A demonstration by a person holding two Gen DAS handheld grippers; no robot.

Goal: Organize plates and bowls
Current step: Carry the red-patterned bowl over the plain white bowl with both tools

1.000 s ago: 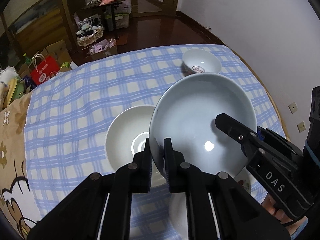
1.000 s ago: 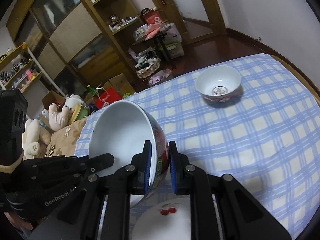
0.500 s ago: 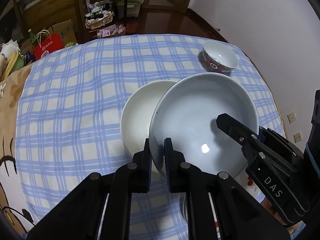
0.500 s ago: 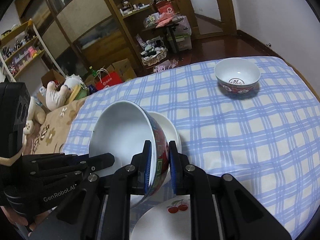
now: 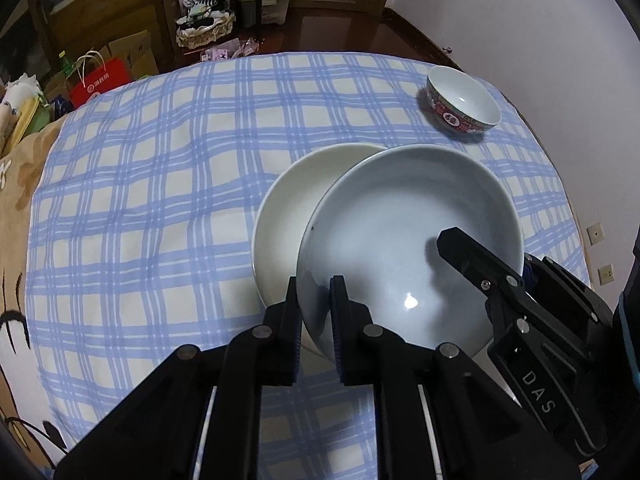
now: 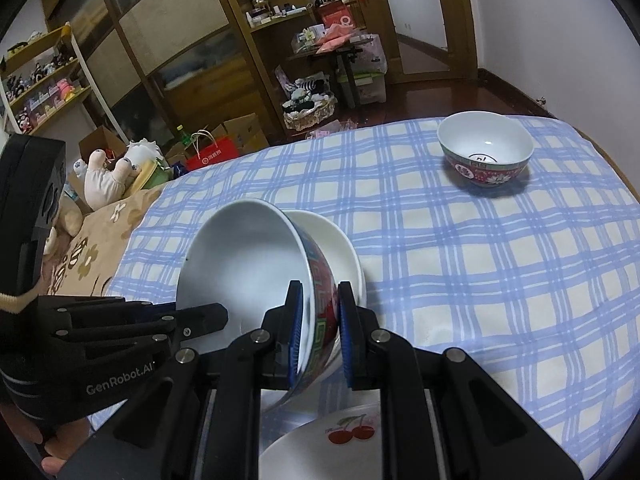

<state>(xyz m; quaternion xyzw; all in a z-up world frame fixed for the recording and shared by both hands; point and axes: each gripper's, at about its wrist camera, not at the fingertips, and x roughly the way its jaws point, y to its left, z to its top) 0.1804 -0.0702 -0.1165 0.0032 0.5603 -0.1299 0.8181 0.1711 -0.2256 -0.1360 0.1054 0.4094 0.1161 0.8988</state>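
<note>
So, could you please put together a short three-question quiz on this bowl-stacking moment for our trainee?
1. True or false: both the left gripper and the right gripper are clamped on the rim of the large patterned bowl.
2. What lies directly beneath and beside that bowl: A) a red bag, B) a plain white bowl, C) a cup?
3. Fill in: the small patterned bowl stands alone on the ____ tablecloth.

Key: 1 true; 2 B; 3 blue checked.
</note>
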